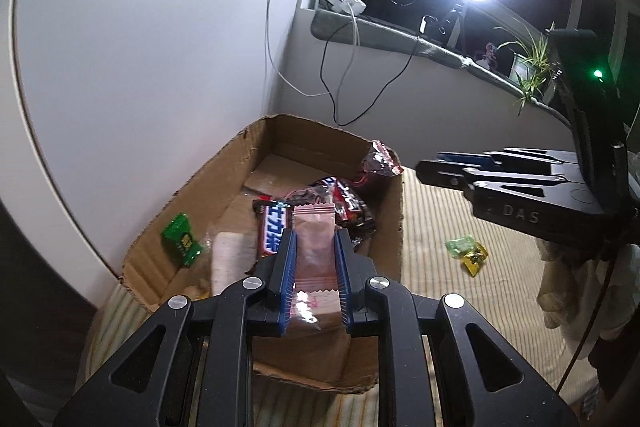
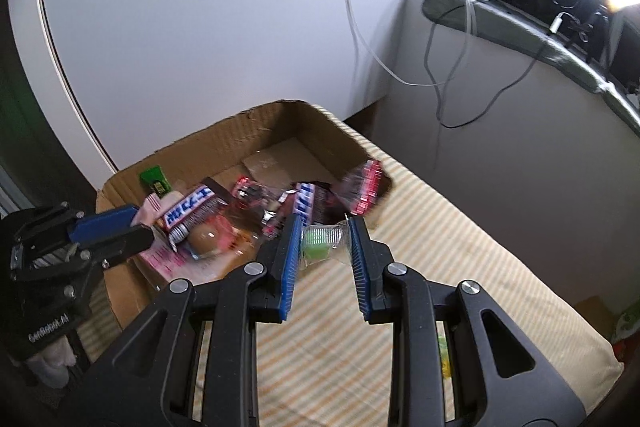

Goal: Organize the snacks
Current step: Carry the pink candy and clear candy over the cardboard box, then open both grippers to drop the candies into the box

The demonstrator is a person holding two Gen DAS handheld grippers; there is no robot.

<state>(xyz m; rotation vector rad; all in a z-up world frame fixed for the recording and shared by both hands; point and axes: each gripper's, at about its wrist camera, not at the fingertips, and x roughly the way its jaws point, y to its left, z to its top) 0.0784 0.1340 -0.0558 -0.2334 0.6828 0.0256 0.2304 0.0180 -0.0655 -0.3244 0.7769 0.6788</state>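
**Two snacks in hand over the cardboard box**

The step in hand looks like loading: the left gripper (image 1: pixel 315 259) is pinching a pale pink sachet (image 1: pixel 313 247) between its blue pads, held over the open cardboard box (image 1: pixel 384 227) that sits on the striped bed (image 1: pixel 460 307). The right gripper (image 2: pixel 325 247) holds a clear wrapper with a green sweet (image 2: pixel 318 243) between its fingers at the box's near corner; the picture is blurred, so how firmly it bears on the wrapper cannot be told.

The next move probably calls for carrying each piece over a free patch of the box floor and letting go. A green-and-yellow wrapped sweet (image 1: pixel 467 251) lies on the bed, well apart from the box, not yet gathered.

Writing: the chocolate bar (image 1: pixel 274 225) in the box carries bold white-and-blue lettering in a Snickers-style design, apparently Chinese characters, not clearly legible. The green packet (image 1: pixel 182 239) bears a small yellow label, unreadable. The right gripper's body shows "DAS".
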